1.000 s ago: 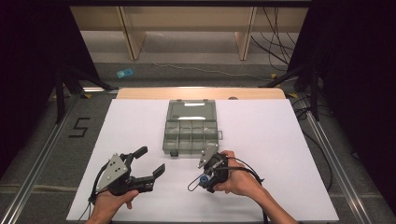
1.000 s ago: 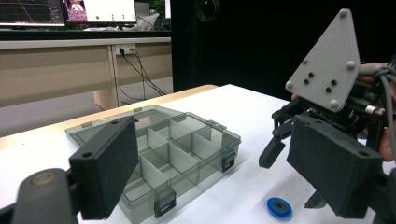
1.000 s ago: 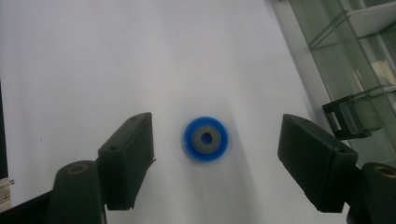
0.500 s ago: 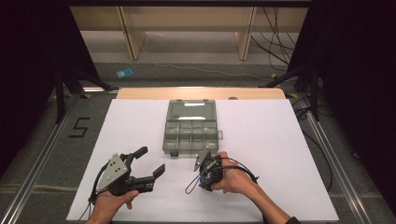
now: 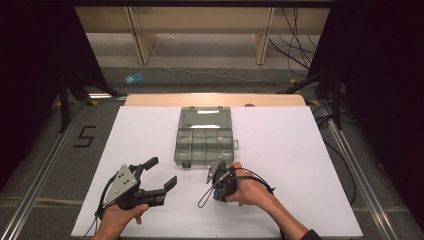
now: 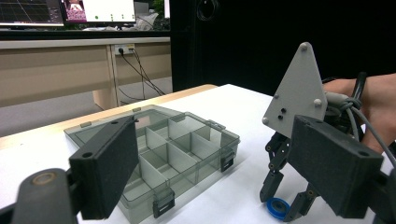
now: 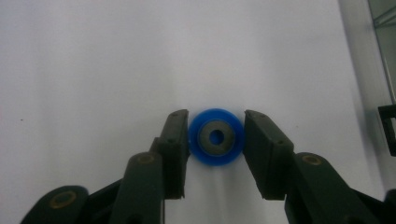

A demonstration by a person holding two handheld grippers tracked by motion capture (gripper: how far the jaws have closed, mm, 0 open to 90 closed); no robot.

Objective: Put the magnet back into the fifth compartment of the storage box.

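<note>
The one bit of writing I can read is a black "5" point(image 5: 85, 136) marked on the grey floor left of the counter; the monitors point(image 6: 56, 11) far behind show charts too small to make out. My counter point(image 5: 300, 150) is covered by a smooth white sheet, with a strip of pale wood at its far edge. Beyond it stand light wooden shelf legs, loose black cables on the floor, and dark curtains at both sides.

My right tongs point(image 7: 216, 138) point down at the sheet, and their jaws have just been closing. They are now clamped on a small blue ring point(image 7: 216, 137), a flat round disc with a grey inner washer and a hole through the middle. The ring lies on the white sheet between the matte black pads, which press its two sides. From the left gripper view, the same ring point(image 6: 279, 207) sits on the sheet under the right tongs point(image 6: 292, 201), just near the front corner of the box.

My left tongs point(image 5: 160, 172) hover low over the sheet, jaws wide apart with nothing between them.

The box point(image 5: 204, 135) is translucent smoky grey plastic, rectangular, lid open, split by thin walls into compartments, with small black latches at its front.
</note>
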